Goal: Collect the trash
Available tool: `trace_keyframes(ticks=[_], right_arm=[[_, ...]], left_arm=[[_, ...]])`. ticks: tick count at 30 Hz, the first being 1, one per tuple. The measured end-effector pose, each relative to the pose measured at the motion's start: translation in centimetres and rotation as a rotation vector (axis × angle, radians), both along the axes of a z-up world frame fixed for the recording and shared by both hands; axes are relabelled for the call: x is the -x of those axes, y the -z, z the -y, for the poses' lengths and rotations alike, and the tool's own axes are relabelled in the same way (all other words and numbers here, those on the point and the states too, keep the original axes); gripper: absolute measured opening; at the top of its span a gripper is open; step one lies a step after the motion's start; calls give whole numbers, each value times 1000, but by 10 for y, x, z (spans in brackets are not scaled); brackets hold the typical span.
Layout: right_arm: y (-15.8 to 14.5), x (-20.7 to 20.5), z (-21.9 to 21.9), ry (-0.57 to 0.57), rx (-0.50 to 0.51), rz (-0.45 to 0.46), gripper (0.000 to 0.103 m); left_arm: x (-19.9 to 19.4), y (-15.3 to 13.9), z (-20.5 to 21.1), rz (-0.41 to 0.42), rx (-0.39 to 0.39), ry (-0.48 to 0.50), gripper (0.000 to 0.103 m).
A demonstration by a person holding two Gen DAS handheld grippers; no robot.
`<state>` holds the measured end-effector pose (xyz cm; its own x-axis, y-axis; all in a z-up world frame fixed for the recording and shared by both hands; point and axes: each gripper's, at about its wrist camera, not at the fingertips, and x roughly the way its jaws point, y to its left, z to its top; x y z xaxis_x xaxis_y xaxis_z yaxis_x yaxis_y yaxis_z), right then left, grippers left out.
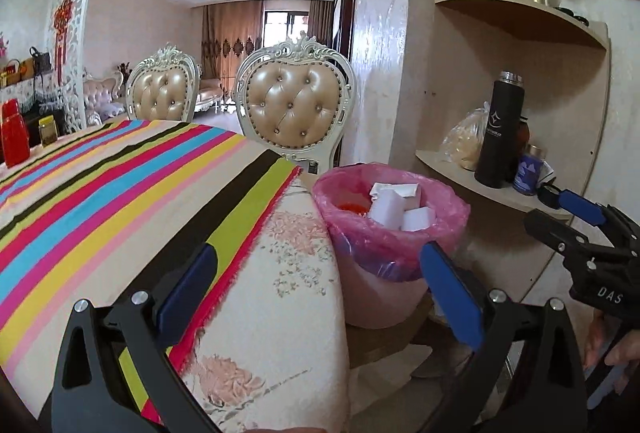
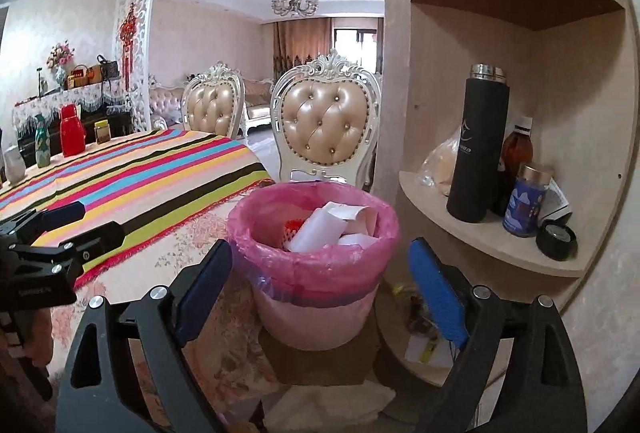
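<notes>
A pink bin [image 1: 384, 289] lined with a pink bag stands on a brown box beside the table corner. It holds white paper scraps [image 1: 394, 207] and something red. It also shows in the right wrist view [image 2: 320, 313], with white paper [image 2: 332, 229] inside. My left gripper [image 1: 320, 281] is open and empty, over the table edge left of the bin. My right gripper [image 2: 320, 273] is open and empty, straddling the near side of the bin. The right gripper also shows at the right edge of the left wrist view [image 1: 568, 217].
A table with a striped cloth [image 1: 100, 193] fills the left. Two tufted chairs [image 1: 294, 105] stand behind it. A corner shelf [image 2: 492, 237] at right holds a black flask [image 2: 476, 145], jars and a bag. A red flask [image 2: 72, 131] stands on the far table.
</notes>
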<state>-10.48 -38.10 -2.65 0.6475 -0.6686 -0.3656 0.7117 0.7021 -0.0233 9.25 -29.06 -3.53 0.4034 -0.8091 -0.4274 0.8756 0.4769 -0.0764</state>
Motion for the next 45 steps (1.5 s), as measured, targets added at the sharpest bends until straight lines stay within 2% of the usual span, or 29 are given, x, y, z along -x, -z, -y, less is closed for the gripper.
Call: trace_keyframes(ticks=[3,6,13,28,45], right_arm=[[1,4,-7,0,8,10,84],[0,10,-13,6,37,20,84],[1,25,-5,45,17,37,84],[15,22,-9,21,21,41,84],[17,19,-10,17,10,34,84]], left_arm=[[0,-2,-2,9,14,1,98],[9,-4,-5,70,30,14,98],[26,-4,-2,122,24,81,98],[26,-3,-4,121,46,90,98],[22,0,0,104,27,98,98]])
